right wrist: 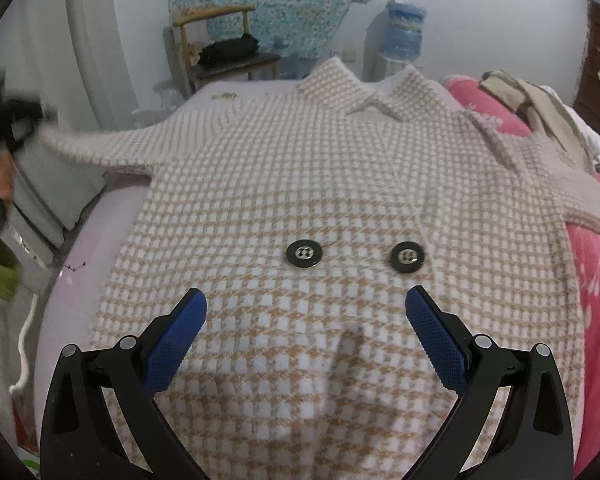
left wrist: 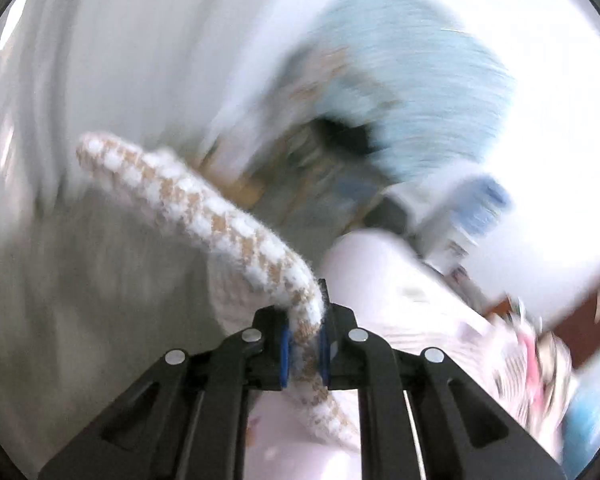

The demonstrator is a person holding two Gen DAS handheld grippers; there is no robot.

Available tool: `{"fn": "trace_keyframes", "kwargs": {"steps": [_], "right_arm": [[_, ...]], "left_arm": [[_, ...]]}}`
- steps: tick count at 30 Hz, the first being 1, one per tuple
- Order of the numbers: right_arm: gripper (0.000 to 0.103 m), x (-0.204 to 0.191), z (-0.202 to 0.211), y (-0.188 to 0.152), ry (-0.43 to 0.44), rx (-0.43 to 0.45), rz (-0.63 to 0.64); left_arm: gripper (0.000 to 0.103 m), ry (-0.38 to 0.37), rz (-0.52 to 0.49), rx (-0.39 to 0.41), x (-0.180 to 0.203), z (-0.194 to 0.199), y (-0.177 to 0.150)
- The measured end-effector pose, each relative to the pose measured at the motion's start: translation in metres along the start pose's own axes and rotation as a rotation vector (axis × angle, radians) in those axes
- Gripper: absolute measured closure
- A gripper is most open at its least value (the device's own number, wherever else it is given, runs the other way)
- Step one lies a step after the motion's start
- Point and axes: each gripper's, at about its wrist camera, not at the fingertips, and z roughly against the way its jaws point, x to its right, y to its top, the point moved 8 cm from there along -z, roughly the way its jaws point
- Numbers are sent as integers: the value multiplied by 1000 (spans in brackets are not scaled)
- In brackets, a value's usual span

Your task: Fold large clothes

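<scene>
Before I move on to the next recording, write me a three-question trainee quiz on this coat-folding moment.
1. True or false: the right gripper is clamped on the checked coat.
2. What does the left gripper hold? A) the pink quilt B) a sleeve of the coat C) nothing
3. How many dark buttons show on the coat front in the right wrist view?

Key:
1. False. Its jaws stand wide apart above the coat, with nothing between the pads.
2. B. The blue pads pinch the checked sleeve, which is stretched out off the side of the bed.
3. Two, the left button and the right button, side by side.
</scene>
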Motion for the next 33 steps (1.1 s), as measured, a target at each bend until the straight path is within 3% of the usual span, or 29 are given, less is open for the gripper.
{"fn": "trace_keyframes", "kwargs": {"steps": [2, 5, 8, 10, 13, 14, 15, 17, 23, 30, 33], "right_arm": [[7, 4, 7, 0, -4, 16, -9], [7, 19, 21, -2, -13, 41, -40], [7, 37, 32, -8, -31, 58, -69], [7, 48, 35, -14, -45, 54, -87], [7, 64, 32, -22, -51, 30, -122], [7, 71, 30, -27, -50, 13, -139], [7, 75, 28, -30, -51, 3, -147], [7, 84, 23, -38, -52, -22, -161], [7, 92, 4, -47, -29, -76, -171], [7, 101, -21, -63, 16, -156, -225], [7, 103, -20, -66, 23, -140, -229]], "left_arm": [[93, -126, -181, 23, 83, 35, -1], [92, -284, -366, -45, 181, 61, -39], [89, -394, -491, -169, 247, 59, -101], [87, -415, -546, -255, 268, 50, -150], [69, -420, -626, -440, 276, 19, -227], [61, -407, -643, -487, 275, 6, -241], [59, -364, -677, -552, 270, -5, -267], [50, -325, -708, -559, 259, -6, -288], [16, -376, -670, -503, 251, 6, -264], [6, -469, -576, -474, 248, 29, -234], [6, -421, -565, -459, 236, 24, -234]]}}
